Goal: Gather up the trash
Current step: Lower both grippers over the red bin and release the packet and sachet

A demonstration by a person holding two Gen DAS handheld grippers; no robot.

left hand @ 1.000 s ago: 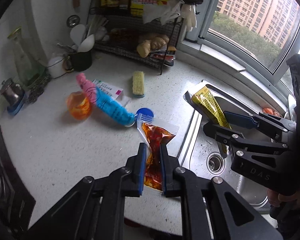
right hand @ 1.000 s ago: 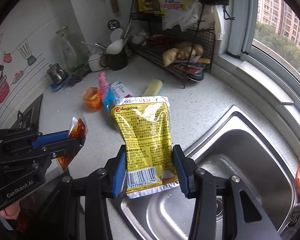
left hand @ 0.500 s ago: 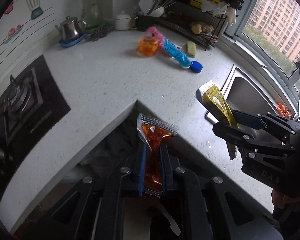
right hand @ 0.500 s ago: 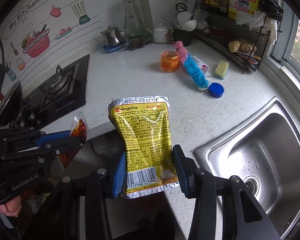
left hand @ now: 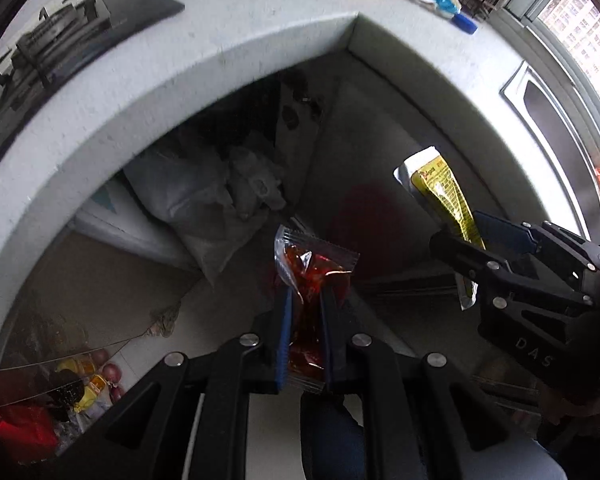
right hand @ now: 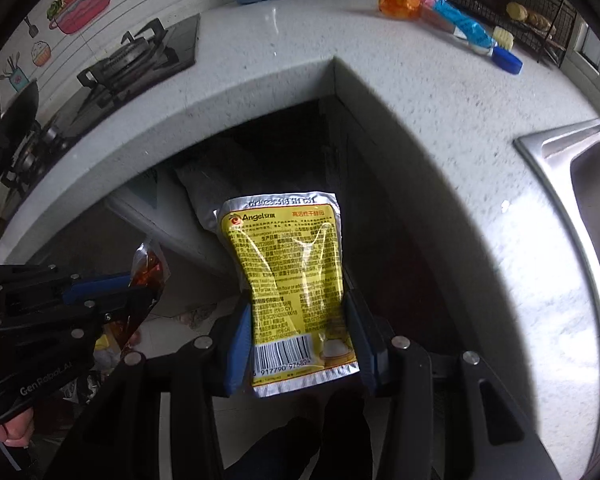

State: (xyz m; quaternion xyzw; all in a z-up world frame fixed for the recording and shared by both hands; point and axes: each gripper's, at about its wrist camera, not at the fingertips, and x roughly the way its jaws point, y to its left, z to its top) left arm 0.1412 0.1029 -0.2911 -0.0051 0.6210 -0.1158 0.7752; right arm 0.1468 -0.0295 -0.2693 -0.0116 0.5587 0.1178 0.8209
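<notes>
My left gripper (left hand: 305, 300) is shut on a clear packet of red sauce (left hand: 312, 272), which stands up between the blue pads. My right gripper (right hand: 298, 312) is shut on a yellow and silver "Angel" pouch (right hand: 288, 264), gripped at its lower sides. Both point steeply down past the counter's inner corner toward the floor. In the left wrist view the right gripper (left hand: 460, 240) and its yellow pouch (left hand: 440, 184) are at the right. The right wrist view has the left gripper (right hand: 140, 284) and the red packet (right hand: 148, 268) at the left.
The white L-shaped counter (left hand: 260, 32) curves above, with a gas hob (left hand: 60, 28) left and a steel sink (right hand: 580, 184) right. An orange cup (right hand: 398, 0) and a blue-wrapped item (right hand: 464, 26) lie on it. Grey bags (left hand: 196, 196) sit under it; a bag of mixed items (left hand: 40, 400) is on the floor.
Both grippers have drawn back off the counter and dropped, so the view has gone from the worktop to the floor space below its corner. Each still holds its packet.
</notes>
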